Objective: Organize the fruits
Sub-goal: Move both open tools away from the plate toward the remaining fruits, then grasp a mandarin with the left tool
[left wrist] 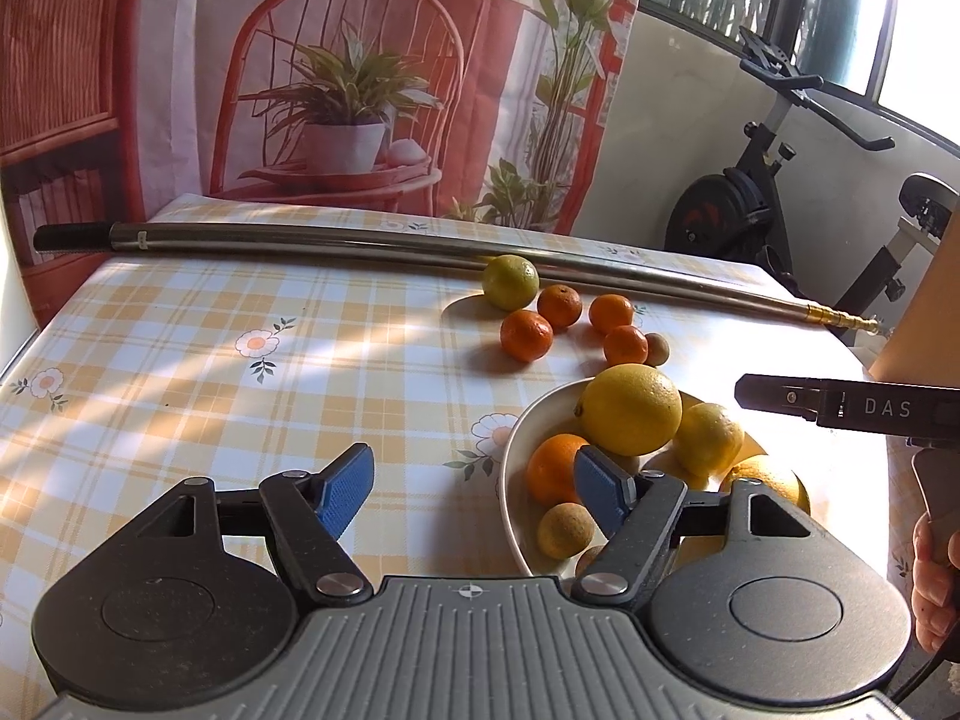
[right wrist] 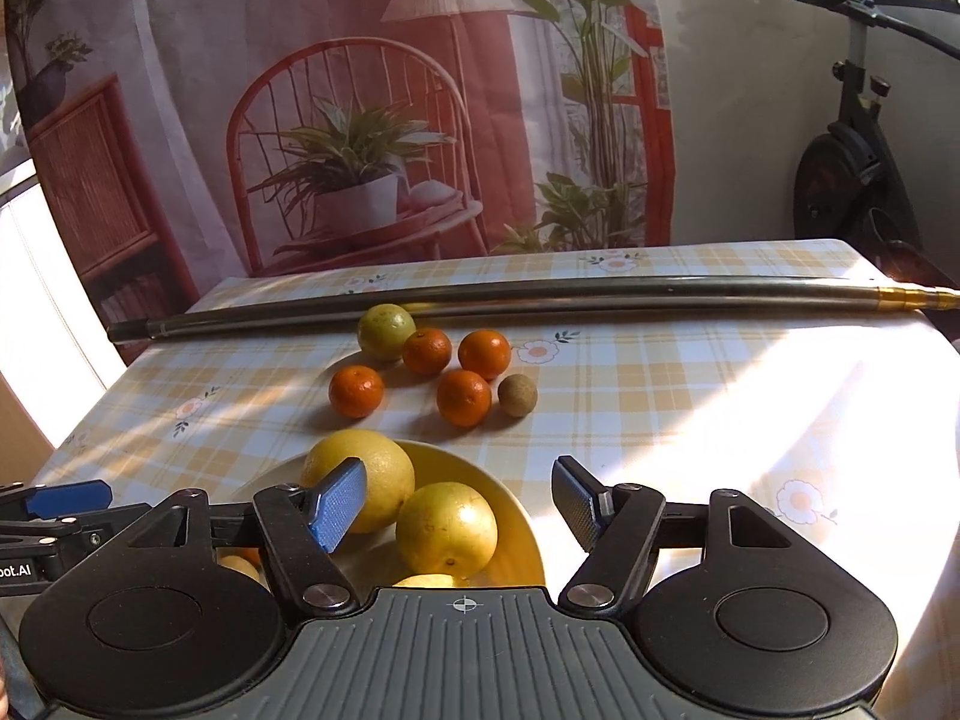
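Both the left gripper (left wrist: 471, 495) and the right gripper (right wrist: 459, 501) are held wide apart and empty above the white bowl (left wrist: 510, 480) of lemons near the table's (left wrist: 180, 360) front edge, while four tangerines (right wrist: 456, 396) are clustered toward the far edge beside a metal rod (right wrist: 540, 294).

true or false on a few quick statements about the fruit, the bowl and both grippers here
1. Both grippers are open and empty. True: the left gripper and right gripper hold nothing.
2. Four small oranges lie on the table outside the bowl. True.
3. The bowl is empty. False: it holds yellow citrus, an orange and small brown fruits.
4. The green citrus sits in the bowl. False: it lies on the tablecloth near the metal pole.
5. The pole stands upright. False: it lies flat across the table.
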Demonstrator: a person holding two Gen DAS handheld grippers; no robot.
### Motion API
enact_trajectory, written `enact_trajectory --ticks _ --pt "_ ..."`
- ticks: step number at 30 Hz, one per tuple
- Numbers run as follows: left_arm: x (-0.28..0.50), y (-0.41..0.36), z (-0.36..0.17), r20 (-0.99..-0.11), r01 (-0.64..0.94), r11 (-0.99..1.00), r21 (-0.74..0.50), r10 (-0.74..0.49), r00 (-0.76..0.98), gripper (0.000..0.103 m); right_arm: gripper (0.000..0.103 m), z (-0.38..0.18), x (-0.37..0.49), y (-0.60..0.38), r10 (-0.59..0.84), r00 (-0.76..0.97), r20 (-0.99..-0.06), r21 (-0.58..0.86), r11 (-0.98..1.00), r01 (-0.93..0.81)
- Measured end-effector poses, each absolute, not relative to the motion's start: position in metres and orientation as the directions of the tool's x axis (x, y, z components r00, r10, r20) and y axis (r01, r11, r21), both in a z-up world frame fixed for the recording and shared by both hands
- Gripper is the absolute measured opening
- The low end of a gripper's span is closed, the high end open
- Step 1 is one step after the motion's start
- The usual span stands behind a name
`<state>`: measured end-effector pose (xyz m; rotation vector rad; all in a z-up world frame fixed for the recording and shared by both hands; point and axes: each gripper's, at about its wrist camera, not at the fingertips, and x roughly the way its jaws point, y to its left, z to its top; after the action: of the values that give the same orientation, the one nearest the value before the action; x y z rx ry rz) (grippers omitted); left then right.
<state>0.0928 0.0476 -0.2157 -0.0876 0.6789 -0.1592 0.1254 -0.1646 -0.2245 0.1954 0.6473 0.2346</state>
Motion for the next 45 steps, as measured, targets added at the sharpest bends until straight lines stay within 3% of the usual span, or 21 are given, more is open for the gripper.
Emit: enact_trajectory --ticks 2,6,17,29,39,45 --pt "0.093 0.045 -0.214 -0.625 0.094 0.990 -0.108 -0.141 0.768 0.087 0.068 -0.223 0.124 -0.166 0.276 0.777 -0.566 0.254 0.955 -0.154" --pt "0.096 0.043 -0.208 -0.631 0.038 0.998 -0.052 -0.063 0.773 0.090 0.071 -0.220 0.123 -0.169 0.275 0.782 -0.560 0.258 0.954 -0.150" --pt "0.111 0.040 -0.179 -0.605 0.040 0.999 -0.018 -0.042 0.795 0.091 0.078 -0.201 0.134 -0.174 0.253 0.789 -0.560 0.246 0.960 -0.133" --pt "0.132 0.030 -0.133 -0.517 0.132 0.991 0.001 -0.113 0.849 0.091 0.078 -0.167 0.158 -0.188 0.225 0.832 -0.508 0.222 0.967 -0.125" --pt "0.154 0.025 -0.168 -0.588 0.229 0.972 -0.052 -0.215 0.780 0.089 0.078 -0.191 0.171 -0.196 0.259 0.789 -0.557 0.263 0.956 -0.128" --pt "0.177 0.020 -0.184 -0.602 0.253 0.966 -0.050 -0.232 0.764 0.082 0.078 -0.198 0.184 -0.200 0.248 0.783 -0.571 0.259 0.959 -0.116"
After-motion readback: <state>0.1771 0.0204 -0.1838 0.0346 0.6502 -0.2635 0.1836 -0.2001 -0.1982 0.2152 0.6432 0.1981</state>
